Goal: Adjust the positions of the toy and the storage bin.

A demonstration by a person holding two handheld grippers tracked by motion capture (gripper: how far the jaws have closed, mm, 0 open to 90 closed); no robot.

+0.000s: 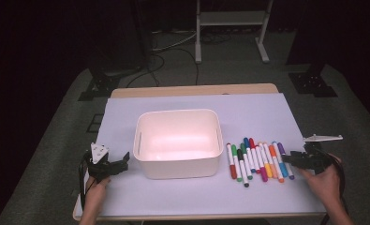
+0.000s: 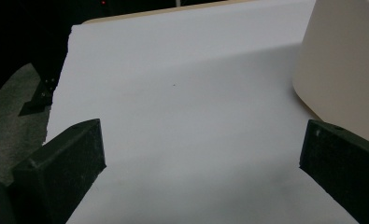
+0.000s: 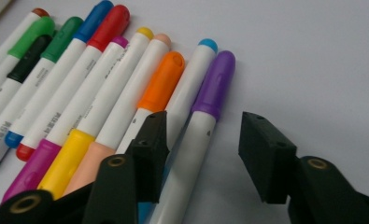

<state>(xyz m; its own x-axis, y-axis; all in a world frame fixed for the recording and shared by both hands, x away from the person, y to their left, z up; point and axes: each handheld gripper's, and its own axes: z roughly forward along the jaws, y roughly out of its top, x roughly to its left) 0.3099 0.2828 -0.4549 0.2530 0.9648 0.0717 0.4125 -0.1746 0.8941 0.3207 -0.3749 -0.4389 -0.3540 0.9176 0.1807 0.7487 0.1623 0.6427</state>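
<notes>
Setting: a table (image 1: 267,105) covered with a pale lavender sheet, seen from above, dark floor around it.
Bin: a cream plastic bin (image 1: 178,143) stands near the middle of the table, open side up, nothing visible inside.
Markers: a row of markers (image 1: 257,161) lies side by side just to the right of the bin, white barrels with coloured caps.
Purple marker: the purple marker (image 3: 205,107) lies at the outer right end of the row, next to a blue-capped one.
Right gripper: the right gripper (image 3: 203,154) sits low over that end of the row, jaws parted, straddling the purple marker's barrel without closing on it (one jaw rests over its blue-capped neighbour).
Left gripper: the left gripper (image 1: 112,166) is just left of the bin, jaws spread wide over bare sheet, grasping nothing.
Hands: a hand holds each gripper from the near edge.
</notes>
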